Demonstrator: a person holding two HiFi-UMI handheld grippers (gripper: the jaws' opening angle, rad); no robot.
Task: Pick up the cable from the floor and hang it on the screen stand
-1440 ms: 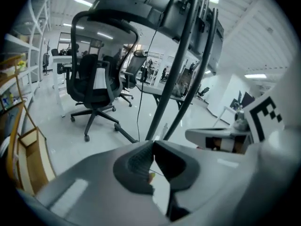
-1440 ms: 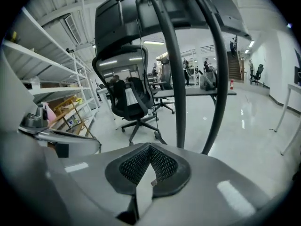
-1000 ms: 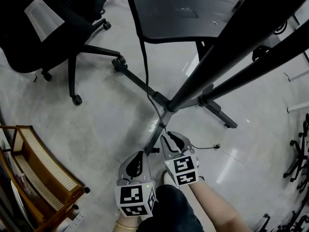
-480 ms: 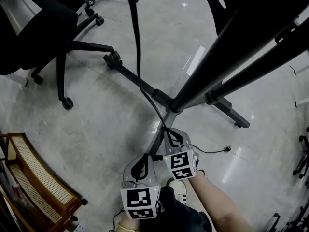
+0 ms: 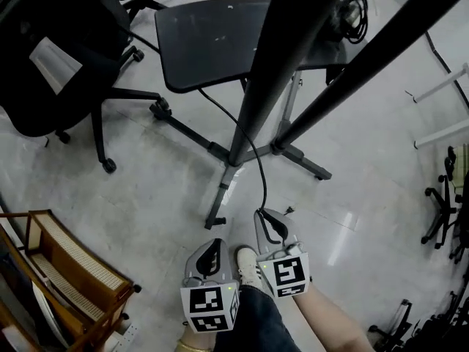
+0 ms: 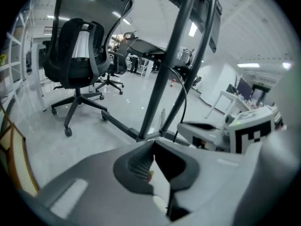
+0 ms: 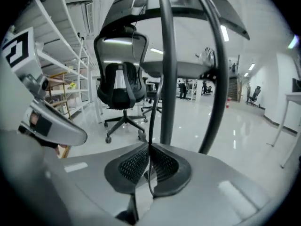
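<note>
A thin black cable (image 5: 262,174) runs from the dark platform down past the screen stand's base (image 5: 221,193) to my right gripper (image 5: 261,214). That gripper's jaws are closing, and its ribbed pads pinch the cable (image 7: 154,108) between them, right in front of the stand's upright pole (image 7: 168,69). Held low beside it on the left, my left gripper (image 5: 217,243) has its tips (image 6: 152,144) together with nothing in them. The stand's two black poles (image 5: 272,72) rise steeply toward the head camera. From the left gripper view the cable (image 6: 184,102) hangs down to the right gripper's body (image 6: 211,133).
A black office chair (image 5: 66,64) stands at the left. A dark flat platform (image 5: 212,39) sits behind the stand, with a coil of cable (image 5: 356,6) beyond it. A wooden rack (image 5: 66,270) is at the lower left. The person's shoe (image 5: 249,267) lies between the grippers.
The right gripper's jaws have shut on the cable beside the stand's base. The loose end that lay on the floor to the right is gone from view. The head view has swung up.
</note>
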